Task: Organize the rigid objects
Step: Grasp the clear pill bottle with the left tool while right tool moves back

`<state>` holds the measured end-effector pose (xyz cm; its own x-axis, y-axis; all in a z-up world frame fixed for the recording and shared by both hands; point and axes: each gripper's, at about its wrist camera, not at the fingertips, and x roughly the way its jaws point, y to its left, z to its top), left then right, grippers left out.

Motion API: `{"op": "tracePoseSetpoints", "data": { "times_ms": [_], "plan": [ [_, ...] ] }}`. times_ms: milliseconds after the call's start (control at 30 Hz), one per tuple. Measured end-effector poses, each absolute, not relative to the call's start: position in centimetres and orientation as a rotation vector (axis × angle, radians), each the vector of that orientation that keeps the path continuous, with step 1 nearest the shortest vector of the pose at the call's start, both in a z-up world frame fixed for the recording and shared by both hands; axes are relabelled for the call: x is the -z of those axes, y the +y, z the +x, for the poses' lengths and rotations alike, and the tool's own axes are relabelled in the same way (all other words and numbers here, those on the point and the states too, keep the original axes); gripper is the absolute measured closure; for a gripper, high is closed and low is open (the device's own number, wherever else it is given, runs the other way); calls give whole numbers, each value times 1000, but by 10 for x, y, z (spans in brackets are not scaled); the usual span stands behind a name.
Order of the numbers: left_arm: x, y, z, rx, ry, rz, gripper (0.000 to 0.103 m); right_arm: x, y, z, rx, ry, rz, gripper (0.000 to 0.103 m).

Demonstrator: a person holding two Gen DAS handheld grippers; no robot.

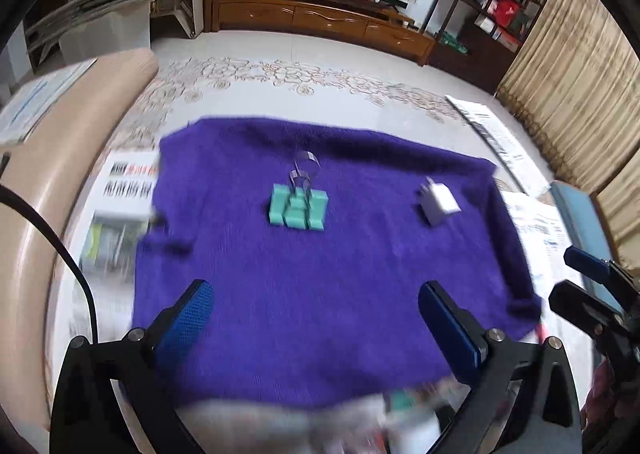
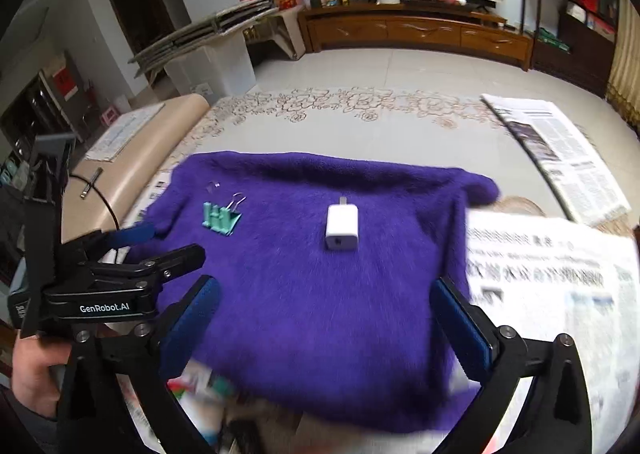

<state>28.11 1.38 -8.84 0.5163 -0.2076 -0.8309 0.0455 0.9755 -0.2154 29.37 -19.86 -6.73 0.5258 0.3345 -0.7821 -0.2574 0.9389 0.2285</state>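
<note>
A teal binder clip [image 1: 298, 210] with silver wire handles lies near the middle of a purple fuzzy cloth [image 1: 320, 294]. A white plug-in charger [image 1: 439, 203] rests to its right on the same cloth. In the right wrist view the clip [image 2: 221, 217] is at the left and the charger [image 2: 341, 228] is at centre. My left gripper [image 1: 316, 318] is open above the near part of the cloth, nothing between its blue pads. My right gripper [image 2: 326, 318] is open too, also empty, short of the charger. The left gripper [image 2: 132, 254] shows at the left of the right wrist view.
Newspapers [image 2: 552, 286] lie under and around the cloth, with another sheet [image 2: 556, 150] on the patterned floor. A beige padded bench [image 1: 68, 158] runs along the left. Blurred small items [image 1: 400, 402] sit at the near cloth edge. A person's hand [image 2: 36, 370] holds the left gripper.
</note>
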Motion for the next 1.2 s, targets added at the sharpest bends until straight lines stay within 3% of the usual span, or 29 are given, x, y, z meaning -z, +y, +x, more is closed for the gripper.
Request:
{"op": "tracePoseSetpoints", "data": {
  "times_ms": [433, 733, 1200],
  "plan": [
    [117, 10, 185, 121, 1100, -206, 0, 45, -243, 165, -122, 986, -30, 0],
    [131, 3, 177, 96, 1112, -142, 0, 79, -273, 145, -71, 1045, 118, 0],
    [142, -30, 178, 20, 1087, 19, 0, 65, -274, 130, -225, 1006, 329, 0]
  ]
}}
